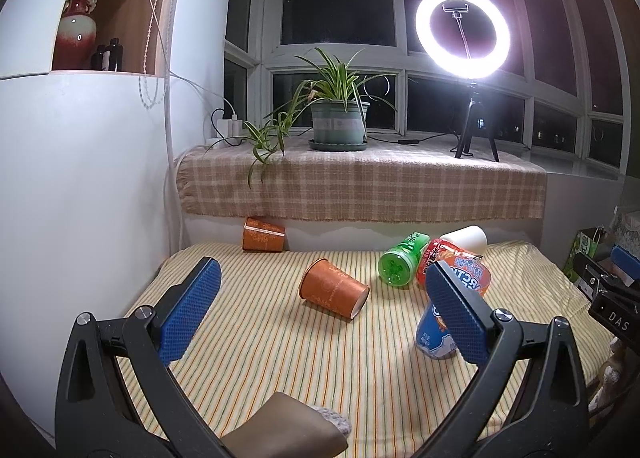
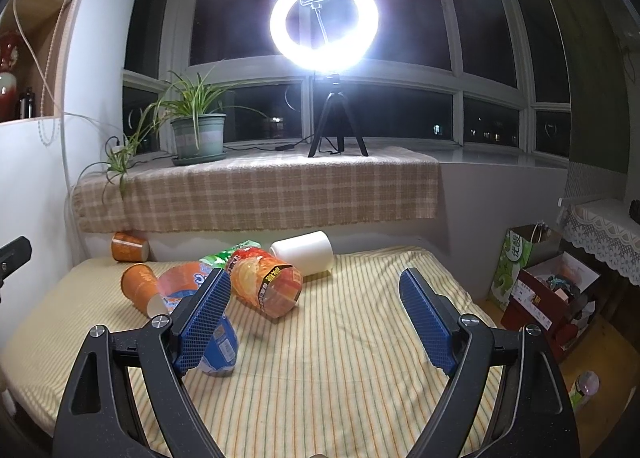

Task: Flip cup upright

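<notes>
orange paper cup (image 1: 334,289) with faint gold print lies on its side mid striped sheet (image 1: 280,358), long axis diagonal, white-lined mouth toward near right, base toward far left. left gripper (image 1: 322,314) and right gripper (image 2: 316,322) both spread apart, holding nothing.

Right gripper (image 2: 316,322) jaws apart, nothing between them. Blue cup (image 2: 220,354) near left finger. Orange cup (image 2: 140,288) on its side, far left on striped cloth (image 2: 340,378).
</notes>
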`<state>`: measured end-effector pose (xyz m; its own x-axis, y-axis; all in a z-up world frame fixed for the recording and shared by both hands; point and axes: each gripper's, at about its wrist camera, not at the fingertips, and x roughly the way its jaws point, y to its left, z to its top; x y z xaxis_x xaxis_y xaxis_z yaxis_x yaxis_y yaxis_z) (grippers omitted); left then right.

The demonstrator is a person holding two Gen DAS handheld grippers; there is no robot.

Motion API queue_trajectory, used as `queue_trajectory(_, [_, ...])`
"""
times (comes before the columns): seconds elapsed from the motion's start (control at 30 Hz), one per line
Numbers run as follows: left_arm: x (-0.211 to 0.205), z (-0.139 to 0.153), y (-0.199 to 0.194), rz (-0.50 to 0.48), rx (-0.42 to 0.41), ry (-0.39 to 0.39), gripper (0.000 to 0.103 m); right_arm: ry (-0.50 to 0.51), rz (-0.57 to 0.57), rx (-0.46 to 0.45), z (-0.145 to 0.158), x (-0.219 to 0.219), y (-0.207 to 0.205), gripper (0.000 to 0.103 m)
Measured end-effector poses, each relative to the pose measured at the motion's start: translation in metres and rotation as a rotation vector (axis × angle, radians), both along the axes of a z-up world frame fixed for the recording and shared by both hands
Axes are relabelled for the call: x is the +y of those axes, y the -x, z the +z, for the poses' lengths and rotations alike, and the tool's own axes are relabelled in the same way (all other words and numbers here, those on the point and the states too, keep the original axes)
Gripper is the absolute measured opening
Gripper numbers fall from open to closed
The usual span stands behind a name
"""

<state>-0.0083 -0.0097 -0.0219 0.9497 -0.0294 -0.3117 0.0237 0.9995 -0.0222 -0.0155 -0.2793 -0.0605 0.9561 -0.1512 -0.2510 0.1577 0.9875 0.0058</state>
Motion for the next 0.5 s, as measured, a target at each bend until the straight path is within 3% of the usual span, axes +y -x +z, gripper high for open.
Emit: queue_trajectory(0.5, [0.0000, 0.0002, -0.0003, 0.000, 0.002, -0.002, 0.103, -0.004, -0.002, 0.011, -0.0021, 0.0001, -0.0014, 0.086])
